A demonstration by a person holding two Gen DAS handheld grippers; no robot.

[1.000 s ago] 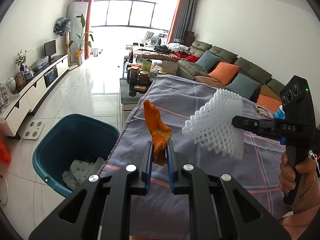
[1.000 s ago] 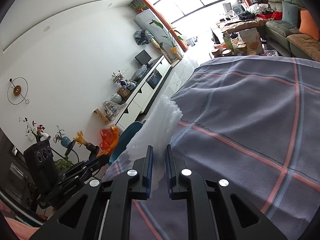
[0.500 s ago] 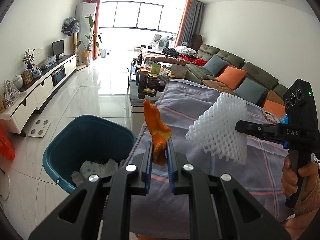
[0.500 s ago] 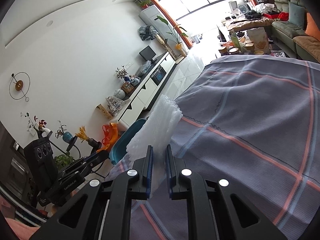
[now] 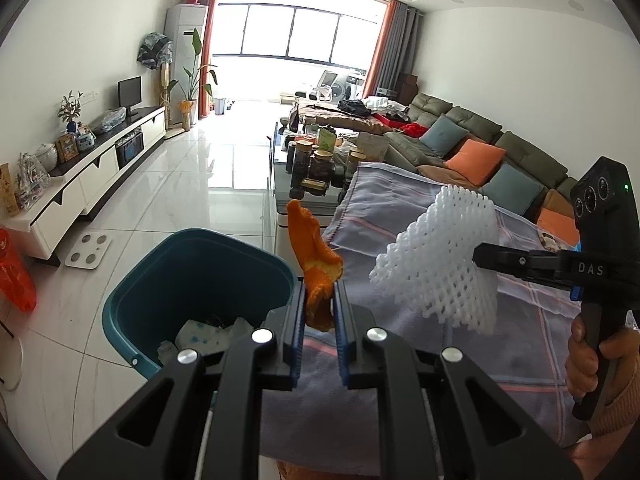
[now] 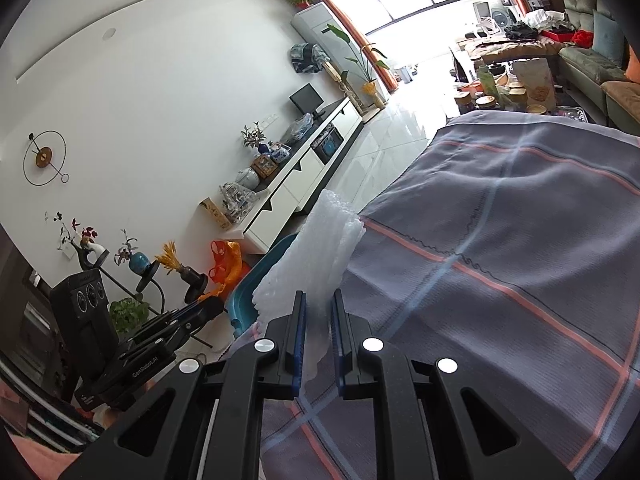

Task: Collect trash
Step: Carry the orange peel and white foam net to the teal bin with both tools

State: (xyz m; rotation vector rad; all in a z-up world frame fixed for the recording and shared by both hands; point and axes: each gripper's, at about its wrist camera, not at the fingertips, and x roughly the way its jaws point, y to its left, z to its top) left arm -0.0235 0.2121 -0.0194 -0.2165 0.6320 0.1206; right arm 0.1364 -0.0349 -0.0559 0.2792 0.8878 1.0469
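Note:
My left gripper (image 5: 319, 304) is shut on an orange peel (image 5: 314, 256) and holds it in the air by the table's left edge, beside the rim of a teal trash bin (image 5: 200, 280) on the floor. The bin holds crumpled white paper (image 5: 208, 334). My right gripper (image 6: 318, 312) is shut on a white foam fruit net (image 6: 320, 256); in the left wrist view the net (image 5: 440, 264) hangs over the table, right of the peel. The left gripper also shows in the right wrist view (image 6: 212, 302), with the bin (image 6: 260, 280) beyond it.
A grey plaid cloth (image 5: 440, 340) covers the table. A coffee table with jars (image 5: 316, 164) stands beyond it, a green sofa with cushions (image 5: 480, 152) to the right. A white TV cabinet (image 5: 80, 188), a bathroom scale (image 5: 88, 252) and an orange bag (image 5: 14, 276) are left.
Both grippers have moved left toward the bin with their loads; the bin now sits closer and more central under the peel.

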